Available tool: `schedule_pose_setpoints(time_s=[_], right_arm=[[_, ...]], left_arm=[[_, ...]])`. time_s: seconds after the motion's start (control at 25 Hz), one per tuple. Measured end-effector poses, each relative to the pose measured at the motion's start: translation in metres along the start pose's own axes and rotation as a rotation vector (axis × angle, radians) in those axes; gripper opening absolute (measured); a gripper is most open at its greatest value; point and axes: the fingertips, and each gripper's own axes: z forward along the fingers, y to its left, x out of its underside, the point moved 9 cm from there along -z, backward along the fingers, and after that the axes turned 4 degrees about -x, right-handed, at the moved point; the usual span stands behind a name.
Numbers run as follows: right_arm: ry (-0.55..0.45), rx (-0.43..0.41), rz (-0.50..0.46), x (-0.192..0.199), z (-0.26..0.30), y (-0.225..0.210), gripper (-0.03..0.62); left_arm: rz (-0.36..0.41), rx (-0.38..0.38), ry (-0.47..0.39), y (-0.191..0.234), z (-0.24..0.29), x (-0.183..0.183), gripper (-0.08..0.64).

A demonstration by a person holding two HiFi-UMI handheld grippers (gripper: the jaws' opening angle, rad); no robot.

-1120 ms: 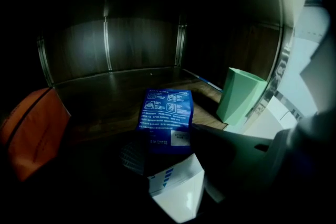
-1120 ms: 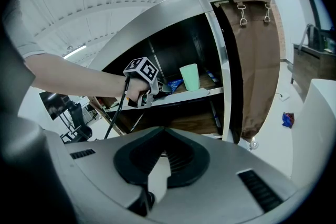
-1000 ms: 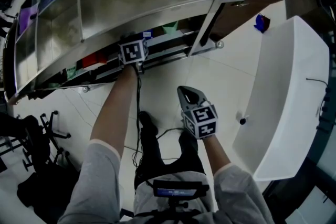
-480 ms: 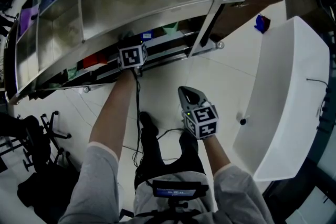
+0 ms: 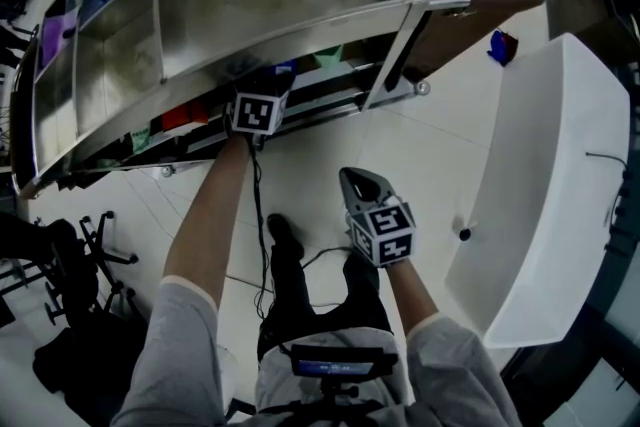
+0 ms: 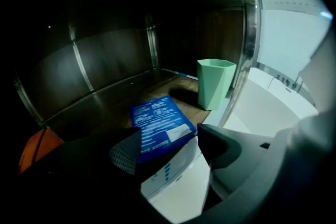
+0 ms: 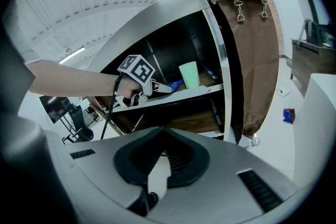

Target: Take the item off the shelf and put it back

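The left gripper (image 6: pixel 168 147) has just been opening and now stands released, its jaws apart at the near end of the blue packet (image 6: pixel 160 122). The packet lies flat on the shelf (image 6: pixel 100 105), left of the green cup (image 6: pixel 215 84). Since a second ago the left gripper's marker cube has rolled and drawn slightly back from the shelf edge, while the right gripper (image 7: pixel 159 134), clenched and empty, has stayed put.
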Motion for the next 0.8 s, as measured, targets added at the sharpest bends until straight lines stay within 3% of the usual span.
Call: schedule_pose_setpoints(time_s=[0.24,0.4,0.8], right_arm=[[0.0,0.011,0.002,-0.001,-0.002,-0.005,0.009],[-0.003,0.01,0.006,-0.002,-0.002,-0.006,0.009],[-0.004,0.012,0.007,-0.003,0.001,-0.007,0.009]], left_arm=[[-0.006,0.064,0.054,-0.011,0.013,-0.003,0.349],[-0.054,0.074,0.089,-0.01,0.016,0.0,0.344],[-0.051,0.125,0.057,-0.02,0.015,-0.006,0.219]])
